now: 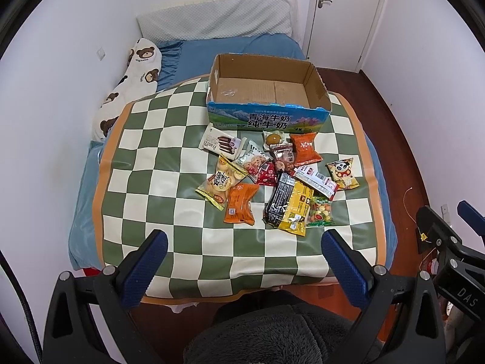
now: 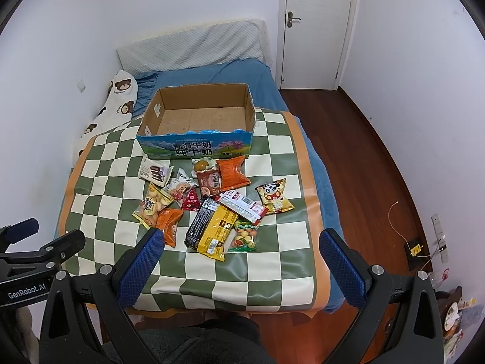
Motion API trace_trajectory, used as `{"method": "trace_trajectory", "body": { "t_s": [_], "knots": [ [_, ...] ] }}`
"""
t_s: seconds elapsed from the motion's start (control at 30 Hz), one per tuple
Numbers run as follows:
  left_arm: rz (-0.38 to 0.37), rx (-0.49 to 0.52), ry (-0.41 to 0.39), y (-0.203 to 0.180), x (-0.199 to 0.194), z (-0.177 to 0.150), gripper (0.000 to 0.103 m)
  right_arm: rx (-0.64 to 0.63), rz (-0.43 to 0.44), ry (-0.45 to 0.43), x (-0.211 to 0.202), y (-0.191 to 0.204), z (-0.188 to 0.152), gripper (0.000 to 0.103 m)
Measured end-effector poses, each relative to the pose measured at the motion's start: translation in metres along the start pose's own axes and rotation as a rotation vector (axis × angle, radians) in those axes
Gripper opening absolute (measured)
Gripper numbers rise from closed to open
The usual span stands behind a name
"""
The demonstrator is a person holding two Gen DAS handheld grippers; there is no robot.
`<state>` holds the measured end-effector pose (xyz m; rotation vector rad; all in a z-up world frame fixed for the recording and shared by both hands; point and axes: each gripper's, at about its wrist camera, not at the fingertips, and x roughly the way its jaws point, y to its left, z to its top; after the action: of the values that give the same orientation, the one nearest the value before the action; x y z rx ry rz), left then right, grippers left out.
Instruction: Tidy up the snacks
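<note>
Both tongs spread, left (image 1: 244,253), right (image 2: 242,250), two orange packets (image 1: 241,203), one cardboard box (image 1: 266,118)

Snacks heaped on a checked mat before an open cardboard box.

The left gripper (image 1: 244,253) hangs above the near edge of the green-and-cream checked mat (image 1: 151,157), its blue-padded jaws spread wide and holding nothing. The mat lies on a bed with a blue sheet (image 1: 272,48). At the mat's far side stands the cardboard box (image 1: 266,118), holding nothing, with a blue printed front. Just in front of it lies the pile of snack packets (image 1: 272,176): an orange packet (image 1: 241,203) nearest on the left, a yellow-and-black packet (image 1: 291,206) beside it, a panda-printed packet (image 1: 344,171) slightly apart on the right. The right gripper (image 1: 448,242) shows at the right edge.
</note>
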<state>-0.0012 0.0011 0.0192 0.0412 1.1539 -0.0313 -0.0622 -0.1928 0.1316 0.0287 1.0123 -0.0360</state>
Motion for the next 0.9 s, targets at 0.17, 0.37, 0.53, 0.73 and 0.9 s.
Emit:
{"method": "trace_trajectory", "body": {
  "t_s": [0.17,0.37,0.53,0.73,0.9],
  "knots": [
    [0.002,-0.003,-0.004,0.001,-0.0023,0.0034,0.103,0.0,0.002,0.001,-0.0005,0.001,0.0003,0.103],
    [-0.001,-0.003,-0.006,0.002,-0.0028,0.0034,0.103,0.0,0.002,0.0,-0.0005,0.0017,0.0006,0.103],
    [0.001,-0.004,-0.003,0.0024,-0.0037,0.0045,0.103,-0.006,0.002,0.001,-0.0009,0.0024,0.0011,0.103],
    [0.001,-0.006,-0.012,0.004,-0.0051,0.0051,0.103,-0.006,0.003,0.001,-0.0009,0.0034,0.0035,0.103],
    [0.003,-0.006,-0.019,0.0037,-0.0052,0.0052,0.103,-0.006,0.003,0.0,-0.0009,0.0035,0.0041,0.103]
  ]
}}
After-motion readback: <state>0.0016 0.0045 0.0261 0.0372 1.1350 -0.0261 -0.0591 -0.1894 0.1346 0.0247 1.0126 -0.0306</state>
